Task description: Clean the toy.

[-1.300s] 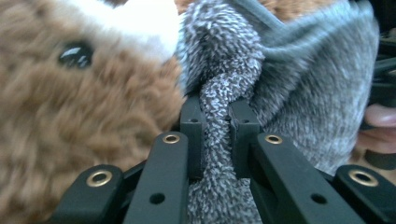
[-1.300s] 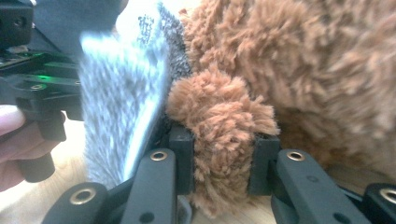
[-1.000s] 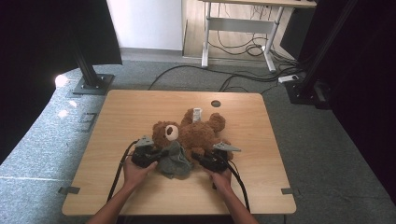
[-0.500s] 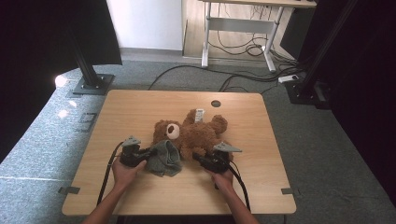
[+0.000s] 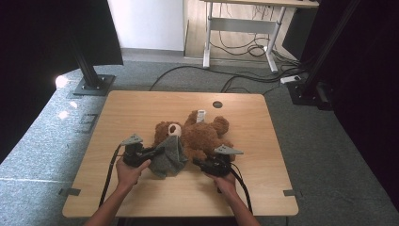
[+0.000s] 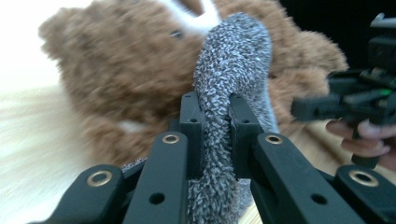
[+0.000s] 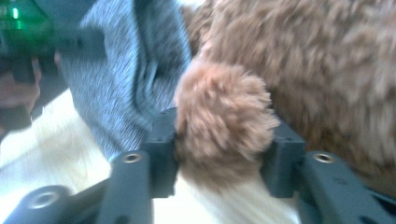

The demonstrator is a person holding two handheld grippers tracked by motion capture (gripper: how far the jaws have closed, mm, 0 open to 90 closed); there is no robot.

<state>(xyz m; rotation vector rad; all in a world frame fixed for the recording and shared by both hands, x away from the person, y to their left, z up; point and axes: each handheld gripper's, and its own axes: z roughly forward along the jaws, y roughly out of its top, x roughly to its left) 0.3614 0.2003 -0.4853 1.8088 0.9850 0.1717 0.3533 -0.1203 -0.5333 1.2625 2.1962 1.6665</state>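
A brown teddy bear (image 5: 202, 134) lies on its back in the middle of the wooden table (image 5: 131, 113). My left gripper (image 5: 157, 151) is shut on a grey knitted garment (image 5: 169, 157) that hangs against the bear's head; up close its jaws (image 6: 215, 121) pinch a fold of the knit (image 6: 233, 60) in front of the bear (image 6: 116, 70). My right gripper (image 5: 200, 162) points at the bear's near side. Its jaws (image 7: 223, 140) have just been opening and stand on either side of a fluffy paw (image 7: 224, 116), the fur brushing the pads.
A small white tag (image 5: 201, 114) lies by the bear's far side, and a round cable hole (image 5: 217, 104) sits near the table's back edge. Cables trail from both grippers toward the front edge. A stand base (image 5: 91, 84) is on the floor at the left.
My left gripper has shifted left and slightly up, drawing the grey garment away from the bear's body so it hangs spread. The right hand has stayed put.
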